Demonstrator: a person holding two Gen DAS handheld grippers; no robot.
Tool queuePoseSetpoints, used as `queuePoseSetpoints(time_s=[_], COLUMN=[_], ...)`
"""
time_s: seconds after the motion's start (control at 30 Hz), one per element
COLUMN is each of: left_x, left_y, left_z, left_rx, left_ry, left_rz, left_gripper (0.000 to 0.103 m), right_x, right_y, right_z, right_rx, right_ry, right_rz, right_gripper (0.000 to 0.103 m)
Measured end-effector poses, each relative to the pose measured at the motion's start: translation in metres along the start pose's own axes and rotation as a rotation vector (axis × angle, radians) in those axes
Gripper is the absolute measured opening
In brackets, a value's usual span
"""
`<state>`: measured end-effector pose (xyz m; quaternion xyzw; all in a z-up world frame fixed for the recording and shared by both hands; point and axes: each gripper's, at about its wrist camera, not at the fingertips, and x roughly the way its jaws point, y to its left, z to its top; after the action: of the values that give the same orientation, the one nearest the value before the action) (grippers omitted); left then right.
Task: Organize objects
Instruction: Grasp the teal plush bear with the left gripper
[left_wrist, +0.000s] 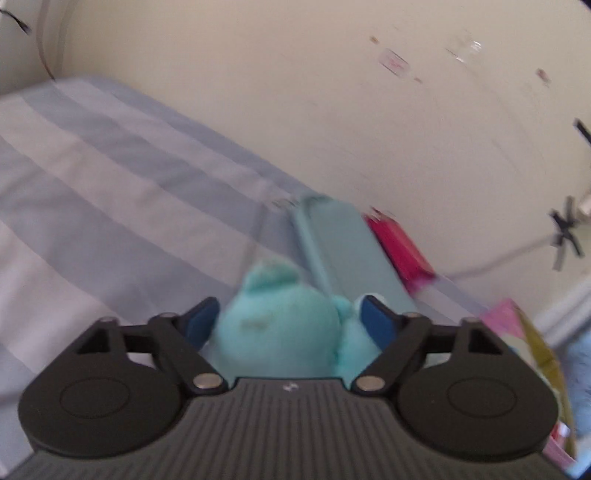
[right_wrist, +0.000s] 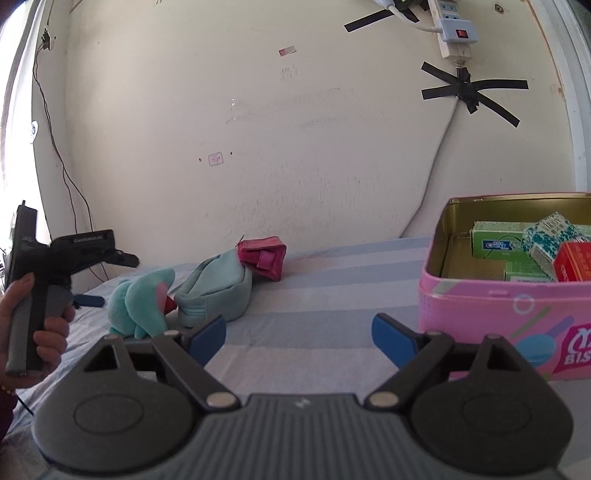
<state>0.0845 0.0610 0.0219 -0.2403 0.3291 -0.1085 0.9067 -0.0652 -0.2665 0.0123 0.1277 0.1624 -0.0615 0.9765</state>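
A teal plush toy (left_wrist: 280, 325) lies on the striped bed between the blue pads of my left gripper (left_wrist: 290, 317), whose jaws stand wide around it, not closed. The right wrist view shows the same plush (right_wrist: 142, 302) on the bed with the left gripper (right_wrist: 88, 301) just to its left. Behind it lie a light-blue pouch (right_wrist: 216, 291) and a magenta wallet (right_wrist: 264, 258). My right gripper (right_wrist: 299, 334) is open and empty above the bed. A pink biscuit tin (right_wrist: 480, 314) stands open at the right, holding several small boxes (right_wrist: 532, 247).
The striped bedsheet (right_wrist: 332, 295) runs to a cream wall behind. A power strip (right_wrist: 454, 33) and taped cable (right_wrist: 469, 88) hang on the wall at upper right. The pink tin also shows at the right edge of the left wrist view (left_wrist: 517, 325).
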Motion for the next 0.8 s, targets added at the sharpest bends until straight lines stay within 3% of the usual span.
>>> queuePoseSetpoints(time_s=[0.1, 0.2, 0.33, 0.43, 0.53, 0.63, 0.8], left_x=[-0.023, -0.050, -0.070, -0.094, -0.109, -0.116, -0.102], left_y=[-0.013, -0.031, -0.044, -0.045, -0.027, -0.011, -0.007], left_z=[-0.022, -0.050, -0.092, -0.108, -0.096, -0.079, -0.071], left_rx=[0.030, 0.140, 0.286, 0.393, 0.288, 0.178, 0.082], left_ry=[-0.032, -0.046, 0.025, -0.047, -0.064, -0.074, 0.005], left_rz=[-0.048, -0.090, -0.201, -0.171, -0.238, -0.257, -0.302], left_gripper=[0.083, 0.081, 0.081, 0.084, 0.090, 0.089, 0.088], right_x=[0.000, 0.000, 0.000, -0.002, -0.004, -0.003, 0.000], right_y=[0.000, 0.001, 0.003, 0.003, 0.003, 0.006, 0.024], right_z=[0.000, 0.000, 0.000, 0.000, 0.000, 0.001, 0.000], right_rx=[0.005, 0.004, 0.002, 0.006, 0.005, -0.009, -0.064], right_ry=[-0.001, 0.000, -0.003, -0.015, -0.021, -0.017, 0.018], right_rz=[0.001, 0.001, 0.001, -0.003, 0.003, 0.009, 0.103], right_gripper=[0.090, 0.091, 0.091, 0.092, 0.092, 0.092, 0.092])
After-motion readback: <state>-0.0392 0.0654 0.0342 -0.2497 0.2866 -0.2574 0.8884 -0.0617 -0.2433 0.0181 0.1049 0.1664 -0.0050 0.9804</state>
